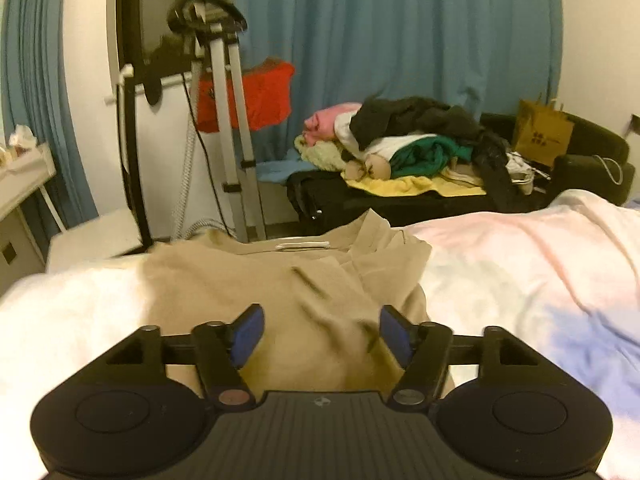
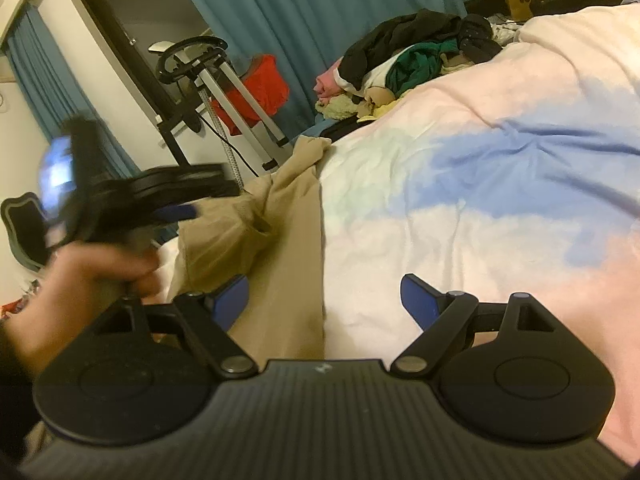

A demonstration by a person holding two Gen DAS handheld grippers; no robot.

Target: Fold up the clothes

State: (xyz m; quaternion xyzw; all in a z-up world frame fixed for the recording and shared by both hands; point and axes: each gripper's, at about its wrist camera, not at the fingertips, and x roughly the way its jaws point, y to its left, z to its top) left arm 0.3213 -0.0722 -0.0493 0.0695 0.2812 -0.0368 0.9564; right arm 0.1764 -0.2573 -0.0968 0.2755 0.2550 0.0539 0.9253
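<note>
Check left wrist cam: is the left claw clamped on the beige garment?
No. The left claw is open, its blue pads spread apart above the beige garment, with no cloth pinched between them.

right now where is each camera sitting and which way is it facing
Left wrist: on the left gripper, low over the beige garment on the bed, facing the blue curtain; its own open fingers show.
Right wrist: on the right gripper, tilted, looking across the garment's edge and bed; its open fingers, plus the person's hand holding the blurred left gripper.
Shared: garment, bed, curtain, clothes pile, paper bag.
</note>
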